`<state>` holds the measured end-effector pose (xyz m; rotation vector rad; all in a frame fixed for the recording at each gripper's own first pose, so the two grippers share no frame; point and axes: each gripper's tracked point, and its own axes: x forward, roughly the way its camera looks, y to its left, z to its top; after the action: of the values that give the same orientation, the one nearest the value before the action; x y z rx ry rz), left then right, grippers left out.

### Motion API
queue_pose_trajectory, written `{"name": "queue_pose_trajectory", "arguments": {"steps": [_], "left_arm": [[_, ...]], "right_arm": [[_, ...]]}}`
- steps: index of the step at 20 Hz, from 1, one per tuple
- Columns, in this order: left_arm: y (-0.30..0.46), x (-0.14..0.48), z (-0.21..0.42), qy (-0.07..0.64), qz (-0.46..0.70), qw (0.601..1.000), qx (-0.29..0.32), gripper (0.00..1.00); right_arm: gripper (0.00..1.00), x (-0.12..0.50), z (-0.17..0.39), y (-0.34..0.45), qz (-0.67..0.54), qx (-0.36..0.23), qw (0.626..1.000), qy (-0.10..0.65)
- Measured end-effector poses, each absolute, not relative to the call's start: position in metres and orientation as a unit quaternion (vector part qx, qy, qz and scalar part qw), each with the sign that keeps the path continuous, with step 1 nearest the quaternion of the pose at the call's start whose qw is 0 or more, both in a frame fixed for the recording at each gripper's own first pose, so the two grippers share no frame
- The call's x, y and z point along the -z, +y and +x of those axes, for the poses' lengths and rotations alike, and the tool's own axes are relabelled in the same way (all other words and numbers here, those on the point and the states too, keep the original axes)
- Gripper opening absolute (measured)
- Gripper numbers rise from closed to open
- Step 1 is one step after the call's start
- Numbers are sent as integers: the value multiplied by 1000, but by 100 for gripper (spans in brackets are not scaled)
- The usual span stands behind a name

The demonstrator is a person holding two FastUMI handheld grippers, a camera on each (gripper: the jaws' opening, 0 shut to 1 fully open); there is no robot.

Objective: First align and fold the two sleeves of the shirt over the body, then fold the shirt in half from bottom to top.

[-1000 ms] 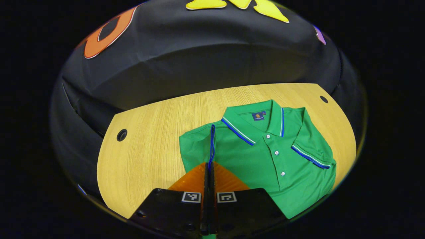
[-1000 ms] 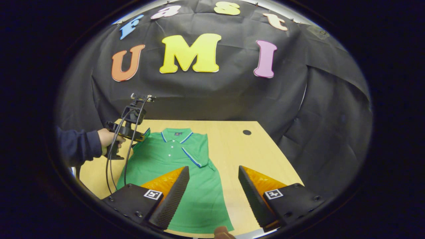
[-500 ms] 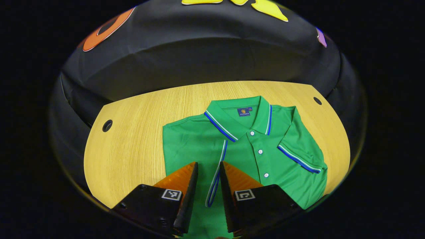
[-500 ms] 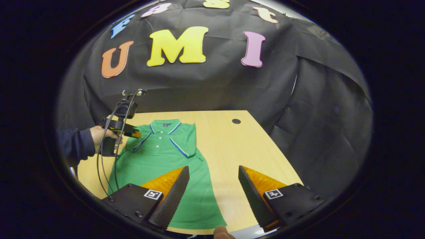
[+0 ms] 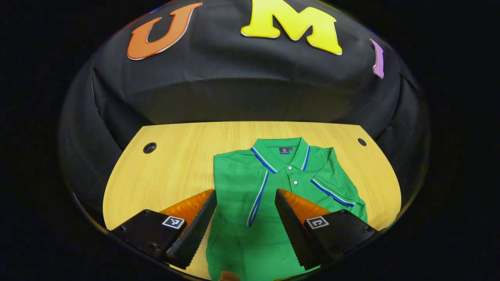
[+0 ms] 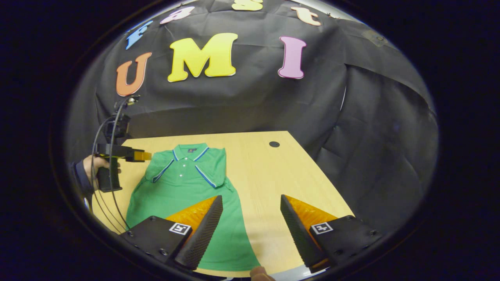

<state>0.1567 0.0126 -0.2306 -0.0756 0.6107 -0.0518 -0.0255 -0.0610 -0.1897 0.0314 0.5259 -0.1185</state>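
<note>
A: Where's the green shirt (image 5: 250, 203) at?
B: Flat on the bench (image 5: 175, 156), mid-frame, both sleeves folded in. Left tool (image 5: 245, 195) and right tool (image 6: 252, 201) both spread wide, gripping nothing.

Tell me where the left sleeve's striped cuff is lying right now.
In the left gripper view the left sleeve's striped cuff lies folded over the green polo shirt, running down from the collar, between the open left tongs.
</note>
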Motion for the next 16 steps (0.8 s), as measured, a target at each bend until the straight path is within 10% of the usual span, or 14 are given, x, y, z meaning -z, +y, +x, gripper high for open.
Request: {"name": "queue_pose_trajectory", "arguments": {"steps": [16], "left_arm": [[68, 356, -117, 526, -101, 844, -17, 98]], "right_arm": [[94, 347, -85, -60, 2, 9, 864, 503]]}}
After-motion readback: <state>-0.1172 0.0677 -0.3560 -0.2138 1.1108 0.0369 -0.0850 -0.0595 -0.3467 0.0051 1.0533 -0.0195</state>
